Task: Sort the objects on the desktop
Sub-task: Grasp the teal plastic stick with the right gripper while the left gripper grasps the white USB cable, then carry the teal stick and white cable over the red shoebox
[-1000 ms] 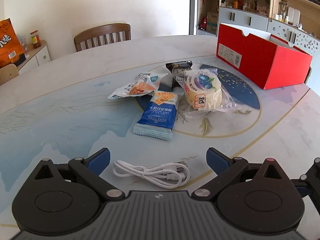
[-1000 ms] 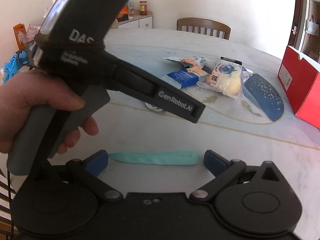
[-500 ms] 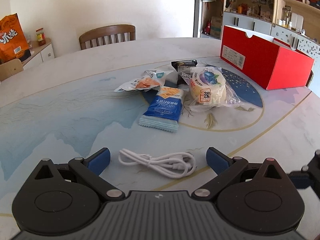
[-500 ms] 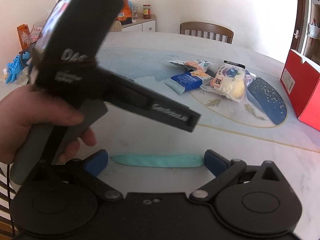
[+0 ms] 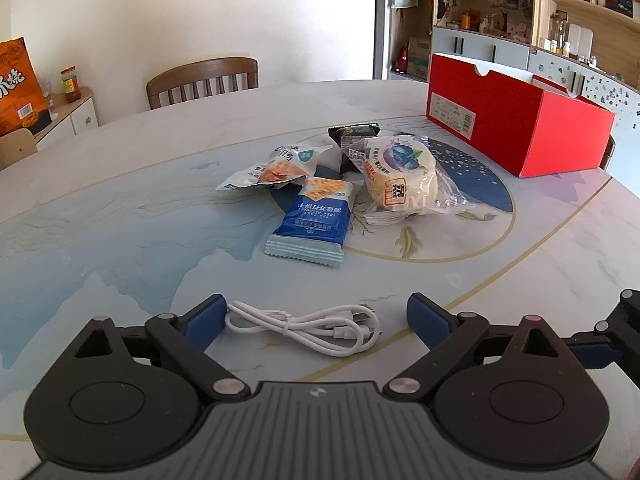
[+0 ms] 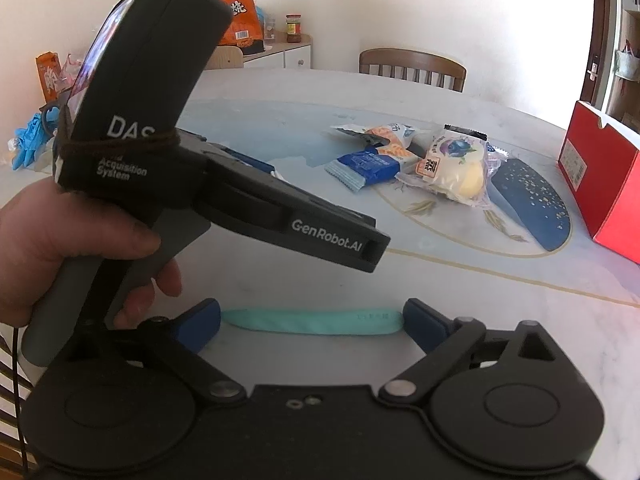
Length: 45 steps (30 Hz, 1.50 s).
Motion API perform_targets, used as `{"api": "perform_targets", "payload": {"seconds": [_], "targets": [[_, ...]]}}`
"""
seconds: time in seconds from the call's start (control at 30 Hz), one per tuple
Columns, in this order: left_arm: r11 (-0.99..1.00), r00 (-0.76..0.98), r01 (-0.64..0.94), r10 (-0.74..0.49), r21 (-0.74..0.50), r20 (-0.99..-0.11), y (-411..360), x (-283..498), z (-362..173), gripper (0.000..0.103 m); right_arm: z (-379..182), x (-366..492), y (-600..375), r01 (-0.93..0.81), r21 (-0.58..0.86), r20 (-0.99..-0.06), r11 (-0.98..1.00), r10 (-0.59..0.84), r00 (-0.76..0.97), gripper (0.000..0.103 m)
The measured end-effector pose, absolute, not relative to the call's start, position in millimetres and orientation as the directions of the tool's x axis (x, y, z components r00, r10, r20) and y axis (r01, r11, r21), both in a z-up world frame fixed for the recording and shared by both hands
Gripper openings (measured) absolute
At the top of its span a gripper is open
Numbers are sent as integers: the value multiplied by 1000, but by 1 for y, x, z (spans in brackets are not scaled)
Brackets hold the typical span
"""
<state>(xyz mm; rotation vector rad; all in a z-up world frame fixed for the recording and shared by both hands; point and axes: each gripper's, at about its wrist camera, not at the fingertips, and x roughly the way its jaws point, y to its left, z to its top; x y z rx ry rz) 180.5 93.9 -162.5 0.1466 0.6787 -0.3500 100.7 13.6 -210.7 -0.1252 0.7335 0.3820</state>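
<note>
Both tools hang spread and empty. The left tool (image 5: 312, 316) frames the coiled white cable (image 5: 306, 326) lying on the counter (image 5: 120, 208); the right tool (image 6: 311, 322) frames a teal strip (image 6: 312, 322). I'd lower squarely and pinch each one's middle. Farther off, the snack packets (image 5: 312, 216), then the red box (image 5: 516, 124).

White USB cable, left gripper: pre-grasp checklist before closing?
1. Left gripper open: ok.
2. White USB cable between the fingers: ok, bundled, flat on the table.
3. Fingertips down at cable height: cannot tell.
4. Snack packets clear of the grasp; nearest is the blue biscuit packet: ok.
5. Right gripper out of the way, open over the teal strip: ok.
6. Red box open on top: ok.
</note>
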Motion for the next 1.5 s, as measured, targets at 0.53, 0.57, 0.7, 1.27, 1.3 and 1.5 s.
{"api": "perform_targets", "payload": {"seconds": [0.53, 0.57, 0.7, 1.27, 1.3, 1.5], "targets": [[935, 702, 353, -278, -19, -655, 83, 183, -155, 76, -207, 104, -38, -293, -11, -687, 956, 205, 697, 97], [936, 702, 352, -277, -19, -656, 82, 183, -154, 76, -206, 104, -42, -282, -17, -685, 959, 194, 702, 97], [934, 699, 356, -286, -27, -655, 78, 182, -150, 76, -200, 106, -59, -248, -17, -678, 969, 171, 715, 97], [931, 696, 354, -326, -90, -639, 55, 173, -106, 76, -156, 112, -113, -204, -20, -654, 979, 142, 743, 97], [931, 698, 354, -328, -92, -637, 53, 173, -103, 76, -151, 113, -117, -203, -20, -649, 979, 142, 748, 97], [931, 714, 351, -335, -100, -615, 43, 168, -78, 76, -128, 118, -139, -188, -55, -634, 981, 111, 765, 97]]}}
